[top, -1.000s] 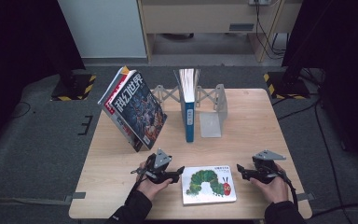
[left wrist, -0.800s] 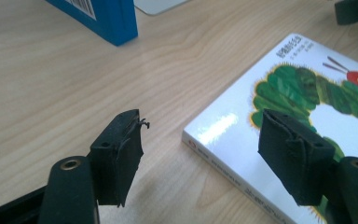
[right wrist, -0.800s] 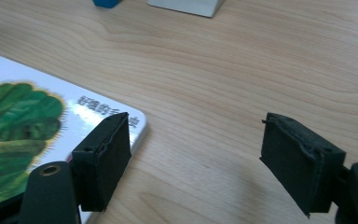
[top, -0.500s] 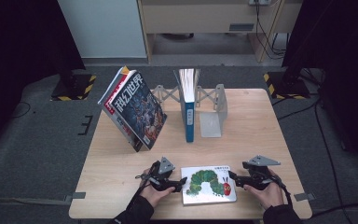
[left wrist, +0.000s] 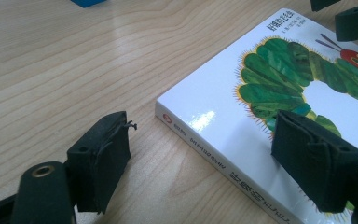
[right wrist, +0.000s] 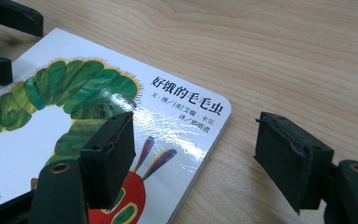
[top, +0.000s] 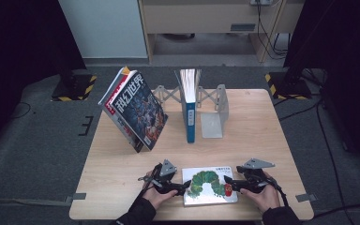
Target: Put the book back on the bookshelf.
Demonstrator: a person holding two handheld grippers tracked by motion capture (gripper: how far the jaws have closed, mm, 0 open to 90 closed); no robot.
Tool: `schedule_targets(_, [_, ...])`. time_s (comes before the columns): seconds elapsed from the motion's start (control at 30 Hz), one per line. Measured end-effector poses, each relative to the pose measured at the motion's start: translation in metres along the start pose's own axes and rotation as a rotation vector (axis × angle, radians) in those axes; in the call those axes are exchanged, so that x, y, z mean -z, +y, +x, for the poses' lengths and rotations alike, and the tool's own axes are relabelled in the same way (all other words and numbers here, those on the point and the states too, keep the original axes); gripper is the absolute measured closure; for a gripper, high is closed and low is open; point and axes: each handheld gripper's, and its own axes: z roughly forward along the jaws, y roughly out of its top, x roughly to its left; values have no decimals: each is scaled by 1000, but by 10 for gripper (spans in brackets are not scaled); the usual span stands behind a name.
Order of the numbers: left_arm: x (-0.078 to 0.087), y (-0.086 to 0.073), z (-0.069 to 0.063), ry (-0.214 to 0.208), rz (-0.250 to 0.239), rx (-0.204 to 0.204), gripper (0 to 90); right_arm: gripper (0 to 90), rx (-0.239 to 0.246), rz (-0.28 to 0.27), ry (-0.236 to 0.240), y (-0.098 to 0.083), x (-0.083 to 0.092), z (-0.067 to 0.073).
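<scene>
A white picture book (top: 209,185) with a green caterpillar on its cover lies flat near the table's front edge. My left gripper (top: 183,186) is at its left side. In the left gripper view, the left gripper (left wrist: 205,140) is open: one jaw hangs over bare wood, the other over the cover (left wrist: 270,107). Its jaws have just been opening, with the book's spine edge between them. My right gripper (top: 230,183) is at the book's right side. In the right gripper view, the right gripper (right wrist: 196,144) is open astride the book's corner (right wrist: 186,107), and its jaws have just been closing.
A large magazine (top: 136,110) leans tilted at the back left of the wooden table (top: 262,136). A blue book (top: 191,110) stands upright in a metal bookend rack (top: 215,115) at the back middle. Bare wood lies between the rack and the picture book.
Both hands have come in toward the picture book and down toward the front edge. The left gripper now reaches its left side, and the right gripper reaches its right side.
</scene>
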Motion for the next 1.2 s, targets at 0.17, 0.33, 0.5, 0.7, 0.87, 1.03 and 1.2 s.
schedule_targets(0.17, [-1,0,2,-7,12,32,159,287,-15,3,-3,-1,-1,1])
schedule_targets(0.33, [-2,0,2,-10,16,41,150,297,-24,13,11,-4,-3,4])
schedule_targets(0.5, [-4,2,1,-6,22,39,125,309,-42,19,24,-5,-5,6])
schedule_targets(0.7, [-5,2,0,-2,38,33,40,324,-76,17,37,-6,-4,6])
schedule_targets(0.87, [-2,1,-1,-22,33,38,90,339,-76,18,46,-9,-2,11])
schedule_targets(1.03, [3,2,-10,-37,43,34,248,345,-71,17,47,-11,-2,14])
schedule_targets(1.2, [3,1,-20,-46,53,31,290,370,-66,17,45,-10,-1,13])
